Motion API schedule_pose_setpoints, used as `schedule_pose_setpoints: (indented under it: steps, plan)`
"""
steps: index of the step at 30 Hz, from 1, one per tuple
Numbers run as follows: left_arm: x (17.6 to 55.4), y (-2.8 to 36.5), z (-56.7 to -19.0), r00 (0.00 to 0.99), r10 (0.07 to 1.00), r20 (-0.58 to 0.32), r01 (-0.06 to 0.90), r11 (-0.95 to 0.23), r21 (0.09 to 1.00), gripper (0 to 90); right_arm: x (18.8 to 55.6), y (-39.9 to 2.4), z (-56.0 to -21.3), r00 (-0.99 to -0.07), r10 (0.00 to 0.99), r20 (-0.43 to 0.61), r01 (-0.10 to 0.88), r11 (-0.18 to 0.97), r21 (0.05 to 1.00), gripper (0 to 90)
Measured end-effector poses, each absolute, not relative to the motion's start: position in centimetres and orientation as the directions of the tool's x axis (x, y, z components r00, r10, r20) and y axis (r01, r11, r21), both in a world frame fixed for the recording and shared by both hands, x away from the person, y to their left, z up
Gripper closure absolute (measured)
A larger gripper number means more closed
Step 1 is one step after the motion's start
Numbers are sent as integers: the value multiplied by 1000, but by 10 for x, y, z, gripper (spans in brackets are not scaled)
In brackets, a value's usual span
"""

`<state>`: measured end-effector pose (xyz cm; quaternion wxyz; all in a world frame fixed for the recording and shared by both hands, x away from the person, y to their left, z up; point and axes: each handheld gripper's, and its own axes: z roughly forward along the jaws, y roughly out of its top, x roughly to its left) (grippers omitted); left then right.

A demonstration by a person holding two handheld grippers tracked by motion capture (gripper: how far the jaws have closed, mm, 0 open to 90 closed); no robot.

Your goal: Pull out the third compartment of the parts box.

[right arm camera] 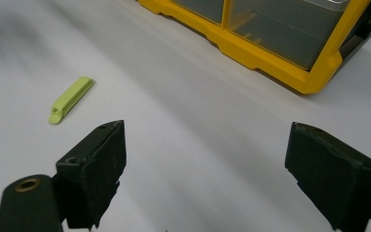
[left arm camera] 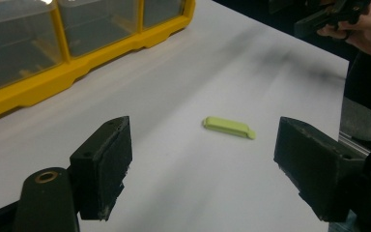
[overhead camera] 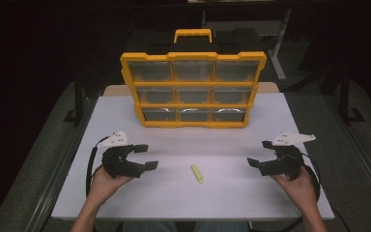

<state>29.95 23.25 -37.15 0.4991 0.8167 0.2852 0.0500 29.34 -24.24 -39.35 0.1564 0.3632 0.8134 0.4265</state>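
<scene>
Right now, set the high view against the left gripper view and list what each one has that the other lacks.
High view alone: the organizer's yellow handle, all nine drawers, the table's near edge, and both forearms.

Left gripper view alone: a close look along the left gripper, its jaws wide apart with the clip between them farther off.

Shared: the yellow organizer, the small green clip lying loose on the white table, and the right gripper.

On the white desk a small yellow-green clip lies between my left hand-held gripper and my right hand-held gripper, both with jaws apart. A yellow drawer organizer stands upright behind it.
</scene>
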Motion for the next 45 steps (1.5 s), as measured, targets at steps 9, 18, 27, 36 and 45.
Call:
schedule_pose_setpoints:
  steps: [9, 18, 27, 36, 45]
  plan:
    - [315, 212, -357, 848, 480, -224, 410, -326, 852, 220, 294, -240, -394, -695, 717, 50, 455, 386, 803, 138]
    - [329, 195, -347, 848, 449, -283, 434, -282, 856, 229, 295, -239, -393, -698, 714, 56, 457, 385, 802, 138]
    - [341, 177, -339, 836, 442, -327, 469, -265, 842, 240, 295, -240, -392, -702, 710, 50, 448, 386, 806, 138]
    - [355, 163, -331, 814, 449, -368, 498, -216, 840, 255, 295, -240, -392, -703, 709, 54, 452, 387, 804, 138]
    - [370, 149, -318, 788, 467, -401, 511, -134, 849, 272, 296, -237, -392, -712, 700, 50, 453, 405, 794, 138]
